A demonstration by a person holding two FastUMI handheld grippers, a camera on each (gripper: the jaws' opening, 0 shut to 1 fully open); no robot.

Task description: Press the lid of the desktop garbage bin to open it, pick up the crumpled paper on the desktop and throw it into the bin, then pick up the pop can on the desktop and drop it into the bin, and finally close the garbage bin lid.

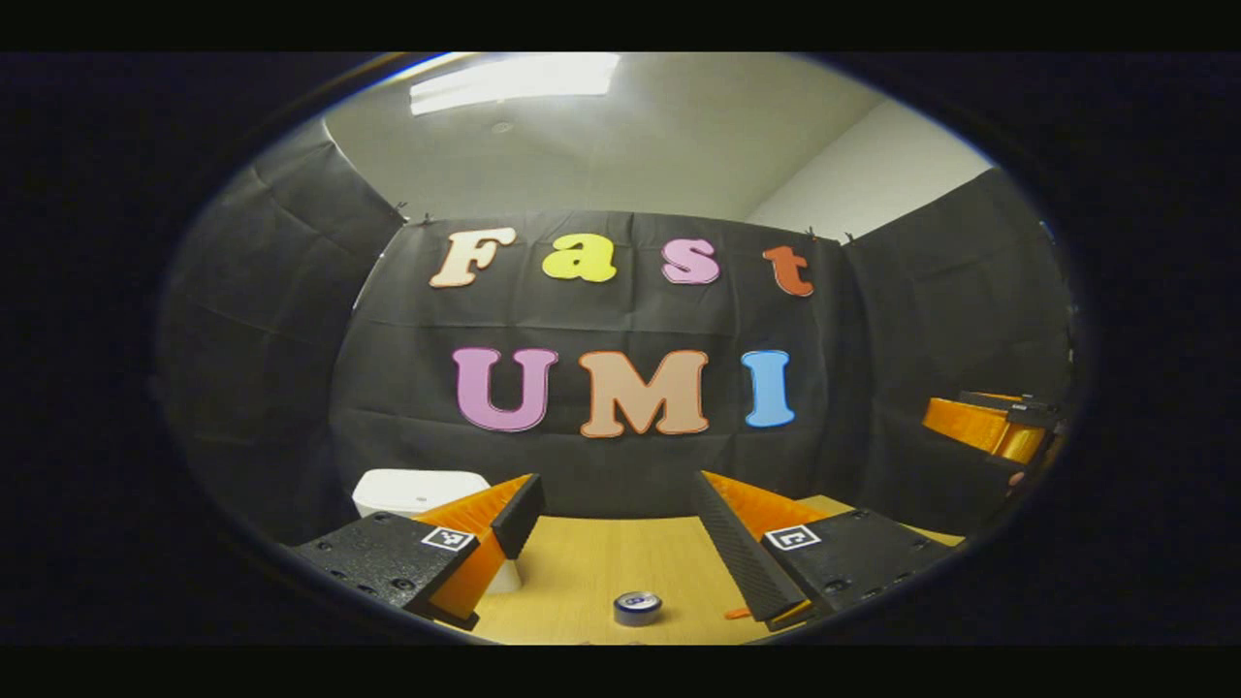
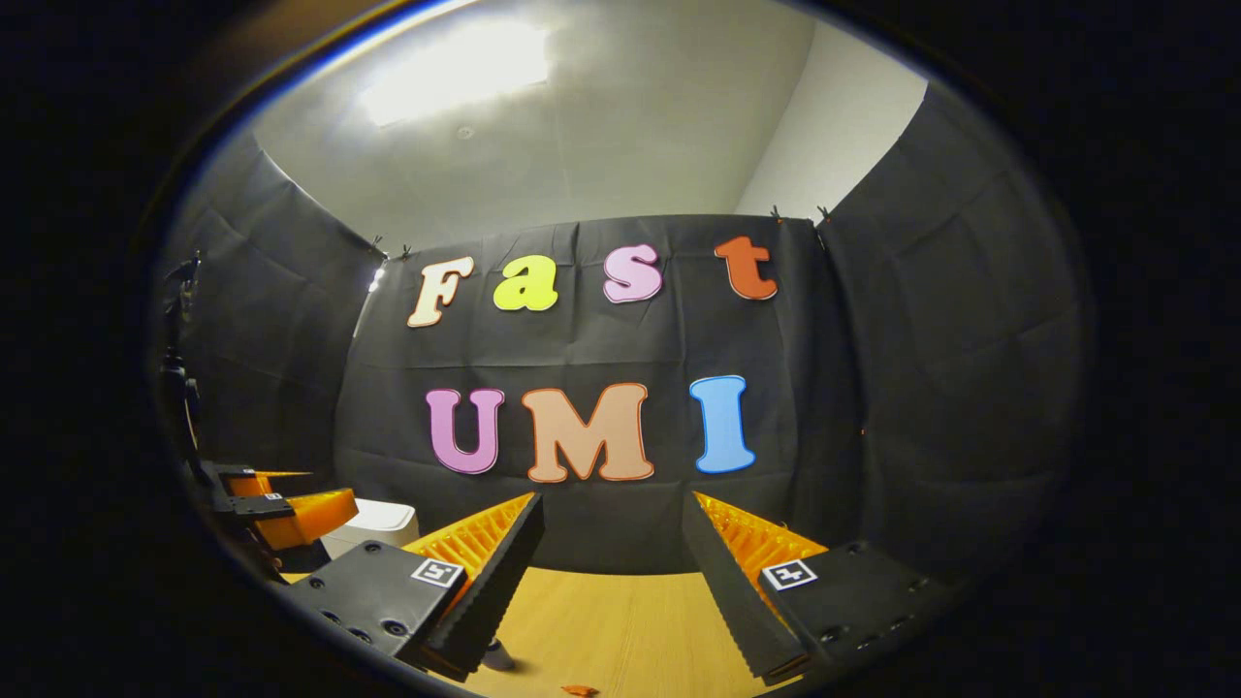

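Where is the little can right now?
In the left gripper view, the pop can stands on the wooden table, low between the left gripper fingers, right of the white bin.

White bin, silver-blue pop can, light wood desktop

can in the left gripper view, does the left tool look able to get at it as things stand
Probably yes. The can stands upright on the table, below and between the left tool's open fingers, with bare wood around it. The bin sits off to the side.

left gripper: black screwed mounts | 2 square coded tags | ribbed orange bracing
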